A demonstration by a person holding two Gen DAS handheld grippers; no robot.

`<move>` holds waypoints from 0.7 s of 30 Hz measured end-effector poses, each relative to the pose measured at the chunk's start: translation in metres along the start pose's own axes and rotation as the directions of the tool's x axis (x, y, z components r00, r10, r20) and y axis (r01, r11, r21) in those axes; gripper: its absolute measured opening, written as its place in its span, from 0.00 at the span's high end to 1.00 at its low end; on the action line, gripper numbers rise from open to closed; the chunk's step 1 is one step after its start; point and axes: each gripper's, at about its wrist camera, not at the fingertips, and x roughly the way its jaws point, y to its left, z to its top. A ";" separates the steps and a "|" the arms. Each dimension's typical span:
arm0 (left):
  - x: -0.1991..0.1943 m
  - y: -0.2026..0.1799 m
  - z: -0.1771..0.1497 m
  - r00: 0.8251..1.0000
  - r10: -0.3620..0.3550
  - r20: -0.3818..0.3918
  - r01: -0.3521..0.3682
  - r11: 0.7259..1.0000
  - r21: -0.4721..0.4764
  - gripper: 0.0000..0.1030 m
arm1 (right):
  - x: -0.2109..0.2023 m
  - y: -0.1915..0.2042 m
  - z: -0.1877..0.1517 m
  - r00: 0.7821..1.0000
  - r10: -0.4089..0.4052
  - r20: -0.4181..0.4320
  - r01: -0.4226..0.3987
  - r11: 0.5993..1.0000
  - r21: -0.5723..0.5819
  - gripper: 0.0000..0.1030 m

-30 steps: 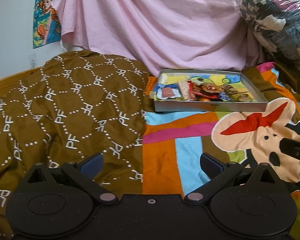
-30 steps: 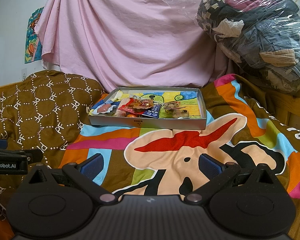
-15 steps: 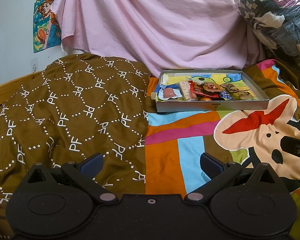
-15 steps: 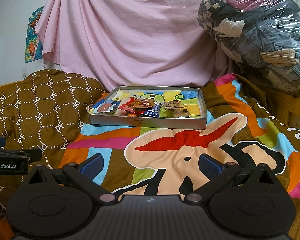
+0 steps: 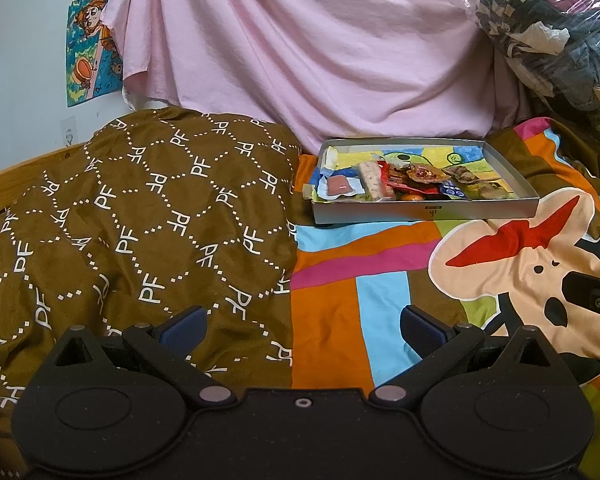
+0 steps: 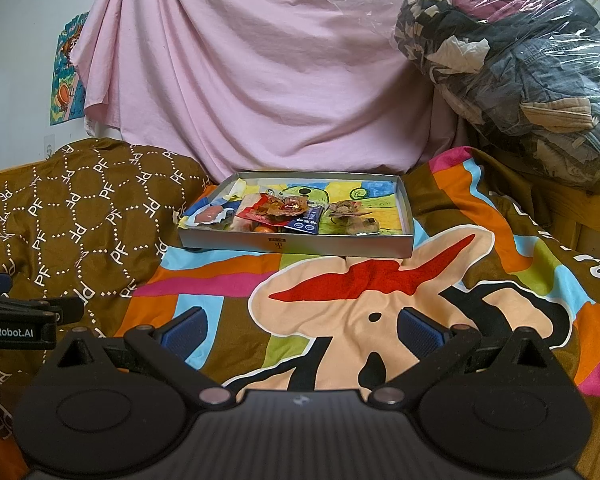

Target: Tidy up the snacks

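- Ahead of you, a tray (image 6: pixel 296 245) sits on the bedspread (image 6: pixel 364 292), with snack packets (image 6: pixel 278 214) piled in its near half.
- A quilt (image 5: pixel 140 216) lies heaped left of the tray.
- Behind the tray hangs a draped sheet (image 6: pixel 260 80).
- A bagged clothes bundle (image 6: pixel 512 60) sits to the tray's right, further back.

White "PF" monograms repeat across the brown dotted-lattice quilt (image 5: pixel 148 216) (image 6: pixel 80 216). "GenRobot.AI" in white on black left gripper body (image 6: pixel 12 330), first letter cut off. Small dark label on grey cardboard tray's front wall (image 6: pixel 277 241): unreadable.
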 end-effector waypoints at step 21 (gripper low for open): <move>0.000 -0.001 0.001 1.000 -0.007 -0.002 0.007 1.000 0.006 0.01 | 0.000 0.002 -0.005 1.000 0.000 -0.006 0.000 1.000 0.001 0.00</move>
